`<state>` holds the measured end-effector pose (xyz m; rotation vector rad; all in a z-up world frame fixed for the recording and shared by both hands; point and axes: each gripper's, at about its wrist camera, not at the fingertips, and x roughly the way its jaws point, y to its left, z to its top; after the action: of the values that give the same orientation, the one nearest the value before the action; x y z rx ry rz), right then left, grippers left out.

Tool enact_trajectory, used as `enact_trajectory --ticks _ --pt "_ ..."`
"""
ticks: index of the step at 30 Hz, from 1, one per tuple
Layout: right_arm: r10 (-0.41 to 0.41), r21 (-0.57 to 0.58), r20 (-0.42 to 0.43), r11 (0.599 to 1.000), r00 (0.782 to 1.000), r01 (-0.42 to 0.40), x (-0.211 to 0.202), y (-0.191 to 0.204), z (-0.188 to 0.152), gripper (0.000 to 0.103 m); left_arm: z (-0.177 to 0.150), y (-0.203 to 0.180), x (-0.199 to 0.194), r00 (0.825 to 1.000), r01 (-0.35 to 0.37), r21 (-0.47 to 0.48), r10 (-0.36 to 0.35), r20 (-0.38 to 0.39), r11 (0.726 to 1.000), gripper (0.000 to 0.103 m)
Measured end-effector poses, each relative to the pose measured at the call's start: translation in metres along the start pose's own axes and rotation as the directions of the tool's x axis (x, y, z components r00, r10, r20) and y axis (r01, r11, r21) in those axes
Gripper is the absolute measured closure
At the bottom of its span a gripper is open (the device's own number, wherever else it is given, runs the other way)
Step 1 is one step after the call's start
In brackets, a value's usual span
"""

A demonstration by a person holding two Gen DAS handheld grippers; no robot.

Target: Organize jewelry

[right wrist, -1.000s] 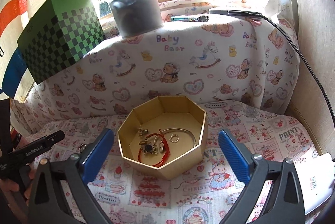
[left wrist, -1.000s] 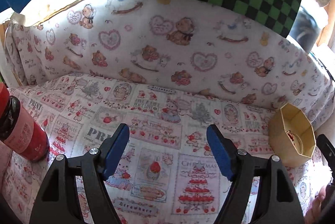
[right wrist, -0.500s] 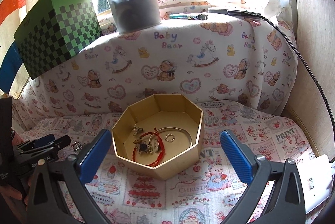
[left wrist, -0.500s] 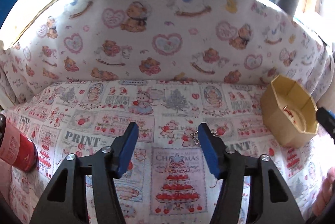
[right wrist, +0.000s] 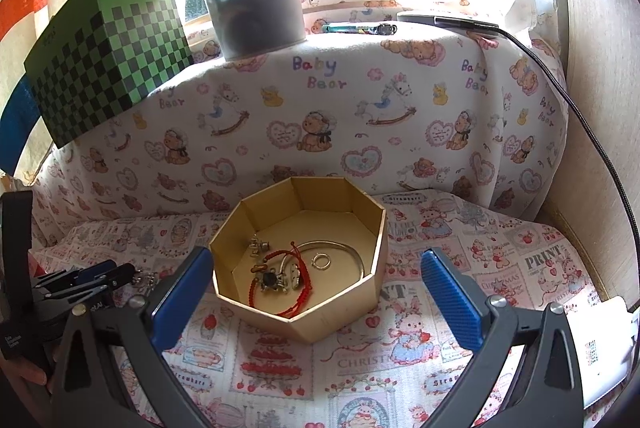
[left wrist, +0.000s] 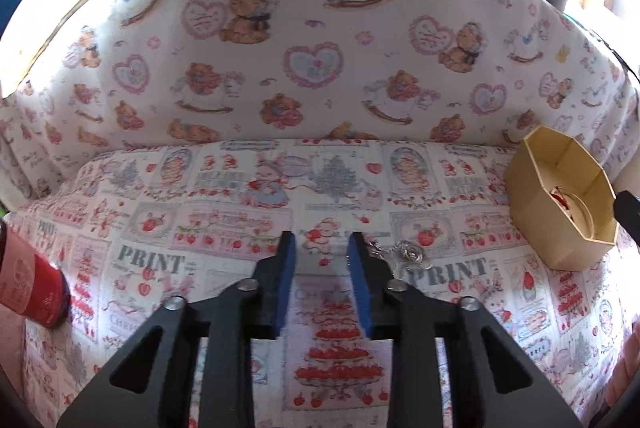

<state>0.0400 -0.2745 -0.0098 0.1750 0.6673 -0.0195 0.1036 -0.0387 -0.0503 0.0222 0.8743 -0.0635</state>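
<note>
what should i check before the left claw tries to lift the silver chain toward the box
1. Silver chain between the left claw's pads: not ok. It lies outside the right-hand pad in the left wrist view, and the jaws have just been closing on bare cloth.
2. Gold box upright and open: ok.
3. Room in the box: ok. The red cord bracelet and other pieces leave bare floor.
4. Right claw open: ok. Whether it touches the box: cannot tell.
5. Red bottle out of the way: ok, it sits on the far side from the box.
</note>
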Motion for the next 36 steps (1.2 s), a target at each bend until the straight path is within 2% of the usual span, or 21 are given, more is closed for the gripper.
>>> enact_trajectory --ticks 2,6,9,11,15,18,23,26,36 --pt "0.001 0.003 -0.001 1.000 1.000 -0.001 0.000 0.000 0.000 0.000 -0.001 0.005 -0.001 1.000 -0.002 -0.019 0.002 -0.007 1.000 0.094" --pt "-0.001 0.009 -0.010 1.000 1.000 0.001 0.001 0.001 -0.001 0.000 0.001 0.022 -0.007 0.999 0.039 -0.093 -0.039 0.001 0.995 0.103" --pt "-0.002 0.007 -0.011 1.000 1.000 0.002 0.001 0.001 -0.001 0.000 0.003 0.034 -0.015 0.995 0.093 -0.131 -0.090 0.031 0.987 0.103" --pt "-0.001 0.007 -0.011 1.000 1.000 0.001 0.001 0.001 -0.002 0.000 0.004 0.032 -0.018 0.991 0.130 -0.121 -0.126 0.043 0.984 0.102" --pt "-0.004 0.009 -0.016 1.000 1.000 0.004 0.002 0.001 -0.002 0.000 0.007 0.018 -0.013 0.982 0.187 -0.066 -0.186 0.018 0.980 0.085" --pt "-0.008 0.008 -0.019 1.000 1.000 0.008 0.002 0.002 -0.002 0.000 0.007 0.007 -0.010 0.989 0.149 -0.038 -0.149 -0.006 0.988 0.084" --pt "-0.009 0.010 -0.019 1.000 1.000 0.009 0.002 0.000 -0.001 0.000 0.007 0.003 -0.012 0.988 0.150 -0.025 -0.151 -0.026 0.988 0.083" --pt "-0.009 0.009 -0.026 1.000 1.000 0.009 0.004 0.000 -0.002 0.000 0.004 -0.007 0.003 0.987 0.152 -0.010 -0.152 -0.047 0.988 0.083" --pt "-0.024 0.016 -0.015 1.000 1.000 0.024 0.003 -0.003 -0.001 0.000 -0.001 -0.035 0.017 0.997 0.079 0.055 -0.079 -0.016 0.995 0.085"
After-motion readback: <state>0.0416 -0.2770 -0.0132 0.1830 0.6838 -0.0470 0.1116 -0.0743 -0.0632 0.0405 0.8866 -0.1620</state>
